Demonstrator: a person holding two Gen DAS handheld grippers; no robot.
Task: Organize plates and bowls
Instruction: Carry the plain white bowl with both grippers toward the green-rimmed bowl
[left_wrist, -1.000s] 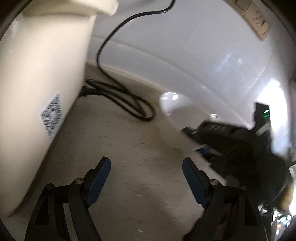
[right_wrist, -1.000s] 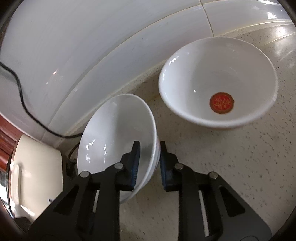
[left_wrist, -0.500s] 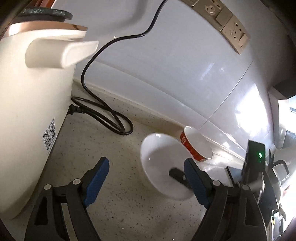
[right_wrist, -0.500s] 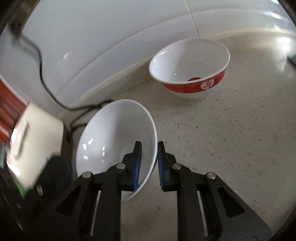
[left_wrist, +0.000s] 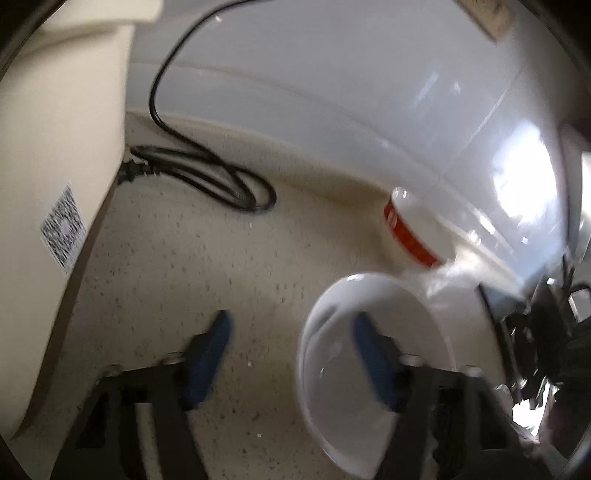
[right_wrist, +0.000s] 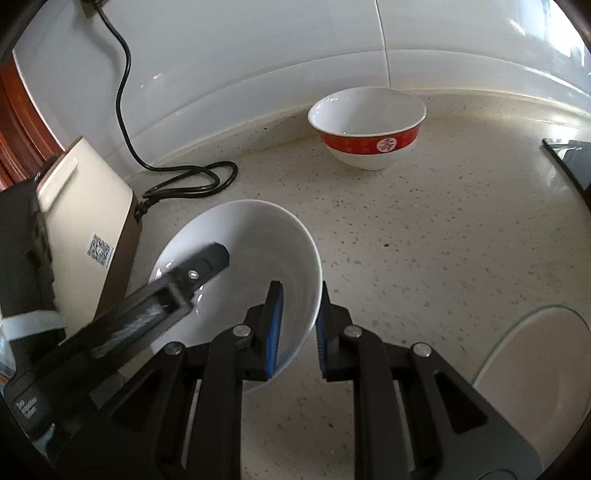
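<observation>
Left wrist view, blurred: the left tool (left_wrist: 291, 354) is closing, one finger inside the white bowl (left_wrist: 373, 402), the other outside it over the speckled bench (left_wrist: 177, 258). A cream appliance (left_wrist: 55, 177) is crowding the left edge.

Right wrist view, sharper: the right tool (right_wrist: 297, 330) is pinching the white bowl's (right_wrist: 255, 251) near rim. The red-banded bowl (right_wrist: 369, 129) is sitting by the wall, with open bench between. A glass lid (right_wrist: 532, 373) is cut off at lower right.

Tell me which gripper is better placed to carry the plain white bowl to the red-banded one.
Right. The right gripper already clamps the white bowl's rim; the left gripper is only closing on the opposite rim. The red-banded bowl sits ahead.
</observation>
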